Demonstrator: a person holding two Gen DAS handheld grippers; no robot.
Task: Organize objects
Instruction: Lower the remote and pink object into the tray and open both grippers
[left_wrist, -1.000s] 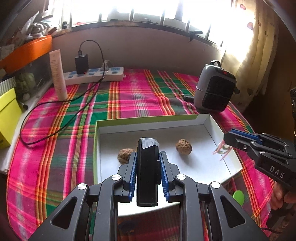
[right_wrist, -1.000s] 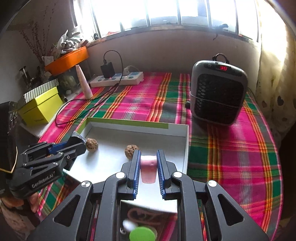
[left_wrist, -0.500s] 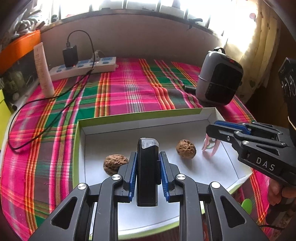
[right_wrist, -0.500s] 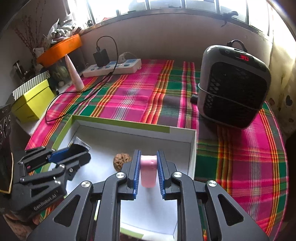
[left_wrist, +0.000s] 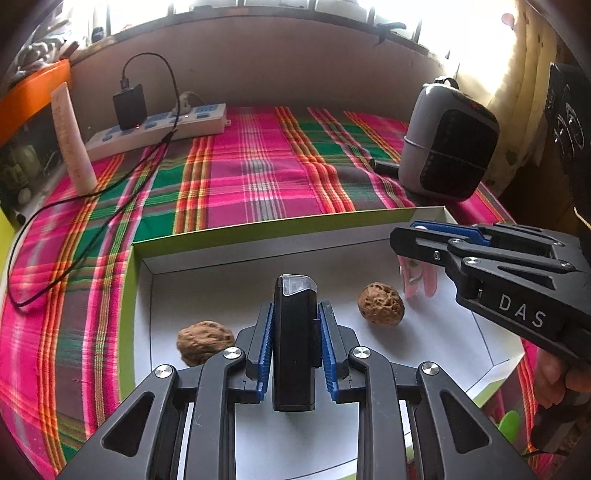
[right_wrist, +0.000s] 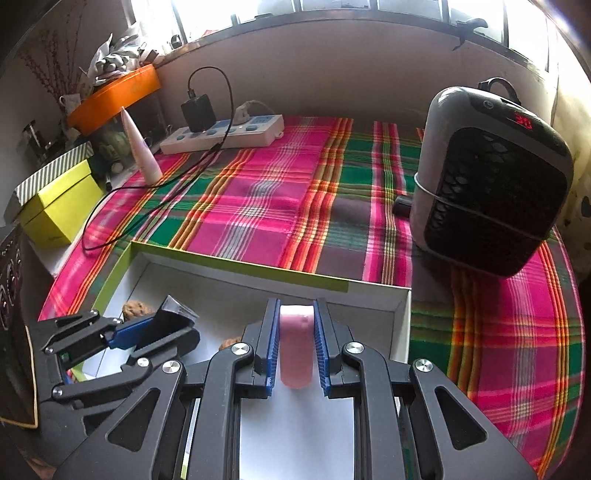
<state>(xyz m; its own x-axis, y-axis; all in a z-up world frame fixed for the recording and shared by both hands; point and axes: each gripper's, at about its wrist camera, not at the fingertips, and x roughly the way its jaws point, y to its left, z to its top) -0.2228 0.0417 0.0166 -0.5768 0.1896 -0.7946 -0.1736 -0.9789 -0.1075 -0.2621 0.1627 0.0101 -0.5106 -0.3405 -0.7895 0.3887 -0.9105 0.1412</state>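
While gripped, black device (left_wrist: 293, 339) sits between left gripper (left_wrist: 294, 321) jaws.

Woven plaid cloth (left_wrist: 258, 177); matt white card tray (left_wrist: 229, 266); rough, pitted walnuts (left_wrist: 380, 303); glossy black plastic device (left_wrist: 293, 343); smooth pink plastic clip (right_wrist: 296, 350).

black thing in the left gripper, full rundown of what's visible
The black device is a slim, rectangular bar, apparently smooth matte plastic, capped by a clear, slanted tip. The left gripper is shut on it, blue ribbed pads pressing both long sides, its length along the fingers, clear end forward. It is held above the white floor of the green-rimmed box, between two walnuts; whether it touches the floor cannot be told. In the right wrist view it points up and right.
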